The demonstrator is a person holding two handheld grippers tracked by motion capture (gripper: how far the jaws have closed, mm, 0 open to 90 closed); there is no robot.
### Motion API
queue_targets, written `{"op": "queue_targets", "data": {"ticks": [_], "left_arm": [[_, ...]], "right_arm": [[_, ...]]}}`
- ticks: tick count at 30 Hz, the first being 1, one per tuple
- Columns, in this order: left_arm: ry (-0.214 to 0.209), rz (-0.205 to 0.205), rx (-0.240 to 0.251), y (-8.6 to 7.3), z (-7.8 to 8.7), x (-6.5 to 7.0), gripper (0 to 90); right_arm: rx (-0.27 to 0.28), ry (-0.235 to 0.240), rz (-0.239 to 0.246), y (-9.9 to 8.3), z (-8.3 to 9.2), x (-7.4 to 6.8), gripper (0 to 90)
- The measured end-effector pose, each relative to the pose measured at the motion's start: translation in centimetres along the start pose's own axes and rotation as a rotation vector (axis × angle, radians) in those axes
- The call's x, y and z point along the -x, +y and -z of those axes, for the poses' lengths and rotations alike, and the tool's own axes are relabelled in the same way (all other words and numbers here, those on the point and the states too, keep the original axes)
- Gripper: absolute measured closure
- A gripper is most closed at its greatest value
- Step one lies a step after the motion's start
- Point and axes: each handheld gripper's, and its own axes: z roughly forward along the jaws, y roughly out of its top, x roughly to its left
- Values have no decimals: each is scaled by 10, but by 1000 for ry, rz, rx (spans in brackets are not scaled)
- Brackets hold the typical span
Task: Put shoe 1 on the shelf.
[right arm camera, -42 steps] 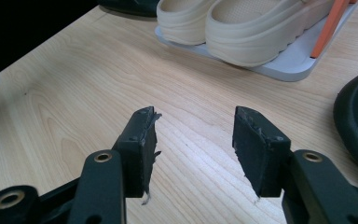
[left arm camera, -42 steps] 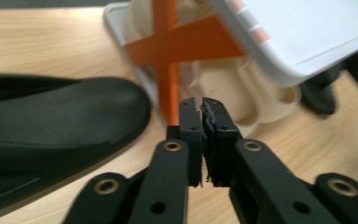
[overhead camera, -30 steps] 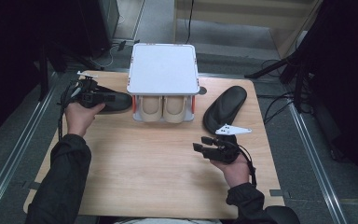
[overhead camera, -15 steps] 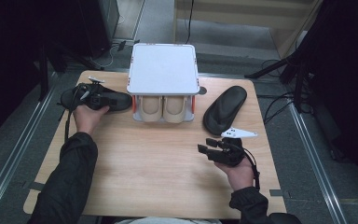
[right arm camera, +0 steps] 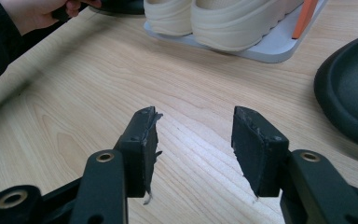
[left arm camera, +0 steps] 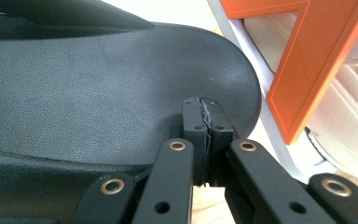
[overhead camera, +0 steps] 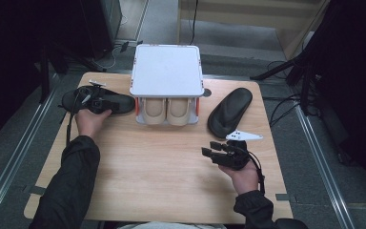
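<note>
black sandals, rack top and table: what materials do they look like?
Left black sandal: matte, fine pebbled grain, probably foam or rubber. Right black sandal: looks like the same material. Rack top: smooth white plastic, likely. Table: light wood grain; veneer or laminate unclear.

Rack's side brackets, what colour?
Orange; the side bracket of the rack shows best in the left gripper view.

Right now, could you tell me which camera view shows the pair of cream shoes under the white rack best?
The right gripper view: the cream shoes show their toes and soles near and unobstructed. The high view shows only their toes under the rack's top; the left gripper view catches a cream sliver.
</note>
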Motion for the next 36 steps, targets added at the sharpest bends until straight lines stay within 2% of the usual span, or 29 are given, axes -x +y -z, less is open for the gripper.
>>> {"op": "queue_targets", "data": {"ticks": [5,11,16,24,30,36], "left_arm": [[-11,5,-7,-3,2,0,900],[3,-7,-25,-9,8,5,900],[-19,6,-30,-14,11,4,900],[-36,-6,-48,-24,20,5,900],[-27,-28,-68,-33,27,8,900],[-40,-15,-59,-42,33,8,897]], "right_arm": [[1,-2,0,0,0,0,511],[-5,-4,1,0,0,-1,511],[-9,5,-1,1,-3,-2,511],[-7,20,4,4,-7,-3,511],[-17,41,17,6,-12,-6,511],[-22,47,23,9,-16,-7,512]]}}
